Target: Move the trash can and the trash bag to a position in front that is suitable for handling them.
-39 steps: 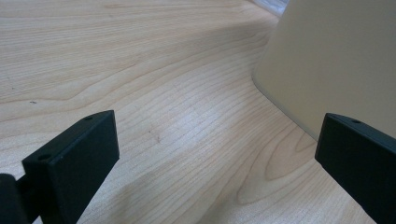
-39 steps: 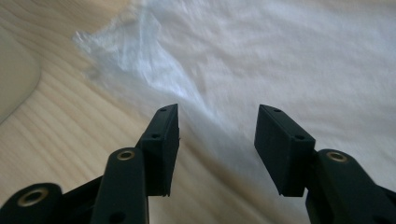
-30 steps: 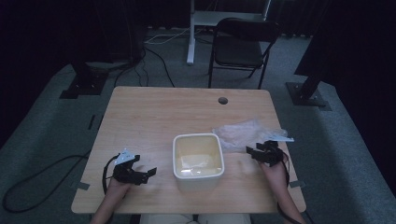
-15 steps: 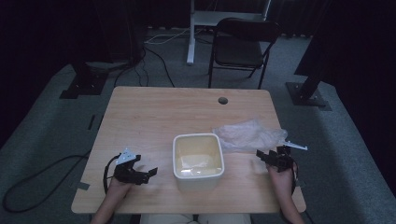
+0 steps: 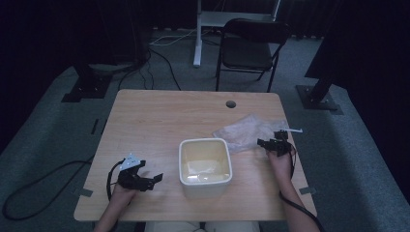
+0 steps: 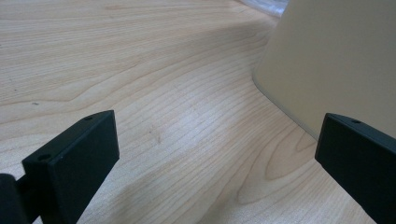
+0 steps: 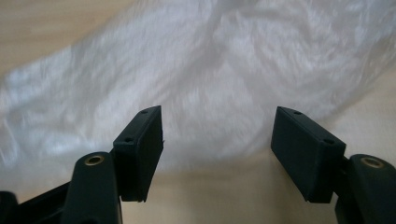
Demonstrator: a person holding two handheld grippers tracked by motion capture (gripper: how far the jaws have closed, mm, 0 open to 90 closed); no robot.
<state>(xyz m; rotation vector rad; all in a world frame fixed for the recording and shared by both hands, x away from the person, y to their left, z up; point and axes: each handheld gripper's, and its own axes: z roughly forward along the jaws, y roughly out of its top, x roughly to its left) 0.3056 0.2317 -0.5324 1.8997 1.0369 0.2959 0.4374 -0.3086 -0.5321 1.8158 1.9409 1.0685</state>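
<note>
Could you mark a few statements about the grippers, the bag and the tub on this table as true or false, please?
1. The right gripper has its jaws apart, facing the clear plastic bag. True.
2. The plastic bag lies inside the cream tub. False: it lies on the table, beside the tub on its right.
3. The left gripper is clamped on the tub's rim. False: its jaws are open over bare wood, with the tub's wall beside them.
4. A folding chair stands beyond the table's far edge. True.
</note>
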